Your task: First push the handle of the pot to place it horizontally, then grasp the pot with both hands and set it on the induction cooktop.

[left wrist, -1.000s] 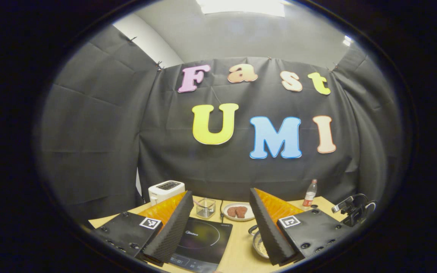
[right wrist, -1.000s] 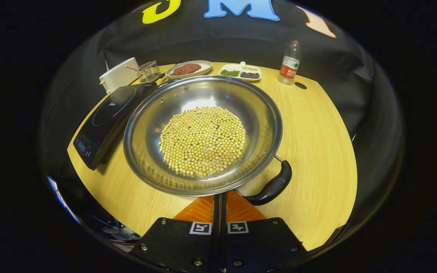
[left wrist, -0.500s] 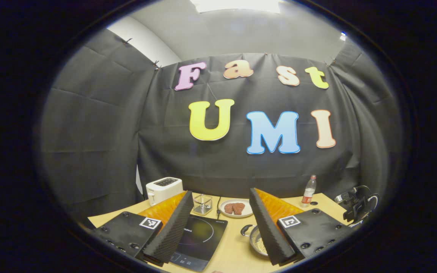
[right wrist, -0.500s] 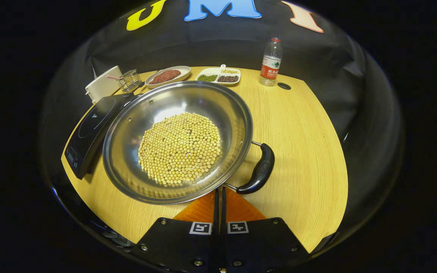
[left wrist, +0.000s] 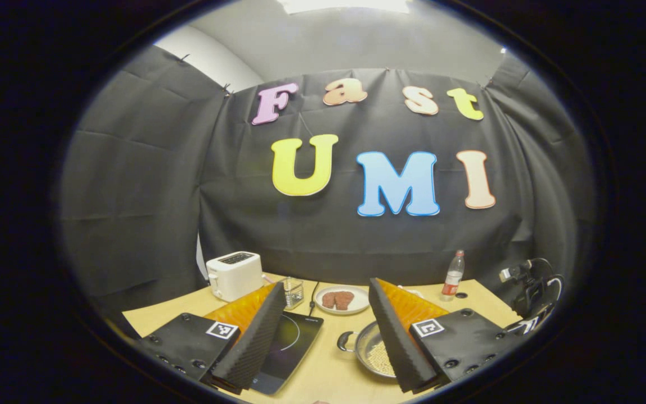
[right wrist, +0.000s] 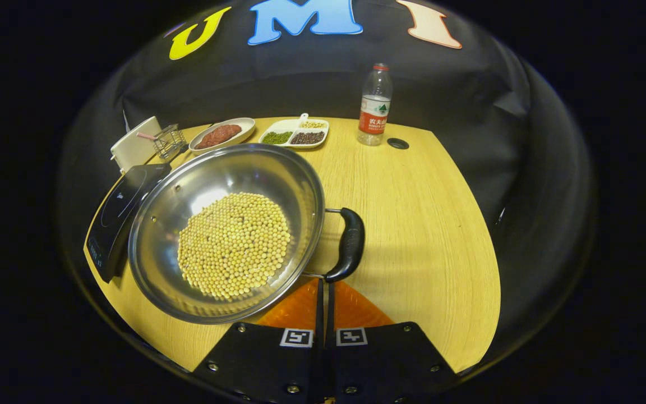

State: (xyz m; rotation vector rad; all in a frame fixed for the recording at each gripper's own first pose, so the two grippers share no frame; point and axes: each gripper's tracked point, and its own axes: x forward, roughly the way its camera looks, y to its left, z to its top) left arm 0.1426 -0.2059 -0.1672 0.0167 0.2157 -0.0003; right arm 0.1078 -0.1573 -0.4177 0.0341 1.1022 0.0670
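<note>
One wooden table (right wrist: pixel 424 224) before black cloth wall (left wrist: pixel 132 196); left hand-held gripper (left wrist: pixel 326 336) agape, right hand-held gripper (right wrist: pixel 323 297) closed, empty

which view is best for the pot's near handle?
Right gripper view: the pot fills the foreground, and its near handle shows whole just above the right gripper. Left gripper view shows part of the pot behind a finger.

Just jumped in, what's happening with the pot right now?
The right gripper, fingers closed together, sits at the pot's near handle, apparently nudging it round. The pot, full of beans, stands on the table beside the induction cooktop, not yet on it. The left gripper hangs open above the table.
</note>
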